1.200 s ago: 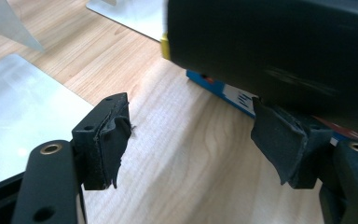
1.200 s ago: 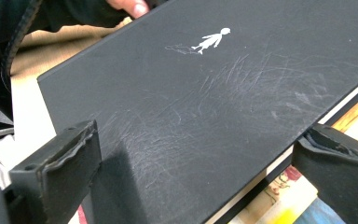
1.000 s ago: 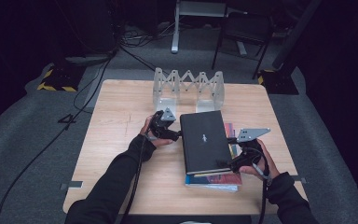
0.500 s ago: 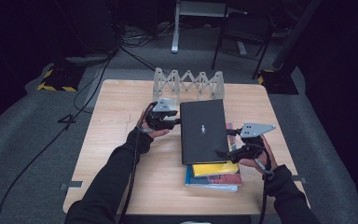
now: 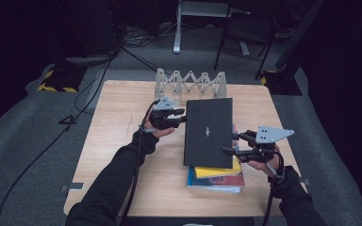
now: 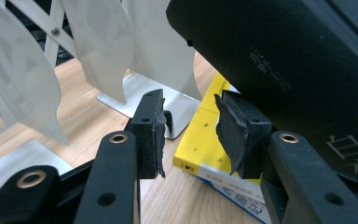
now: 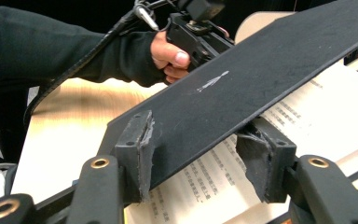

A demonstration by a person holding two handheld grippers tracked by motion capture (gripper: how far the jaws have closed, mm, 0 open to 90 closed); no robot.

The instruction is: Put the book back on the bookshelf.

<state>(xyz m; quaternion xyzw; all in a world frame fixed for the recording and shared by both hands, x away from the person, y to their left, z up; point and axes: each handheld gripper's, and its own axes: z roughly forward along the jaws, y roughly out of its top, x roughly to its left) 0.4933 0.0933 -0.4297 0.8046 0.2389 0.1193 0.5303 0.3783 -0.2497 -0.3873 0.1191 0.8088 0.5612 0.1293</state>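
The black book (image 5: pixel 208 132) hangs tilted above the yellow book (image 5: pixel 217 170), the right gripper (image 5: pixel 231 143) clamping its near right cover edge, the left gripper (image 5: pixel 183 115) parted with nothing between its pads beside the far left corner, folding rack (image 5: pixel 191 84) just beyond, bare table (image 5: pixel 118 122) leftward.

The high view is looking forward and down from above the person's side onto the light wooden table (image 5: pixel 122 141), taking in the whole tabletop from well back. The left gripper view is riding close behind its jaws, facing the white folding metal rack (image 6: pixel 98 51) just beyond. The right gripper view is sitting equally close, facing across the table. All three views are sharing the large flat black book (image 5: pixel 208 132).
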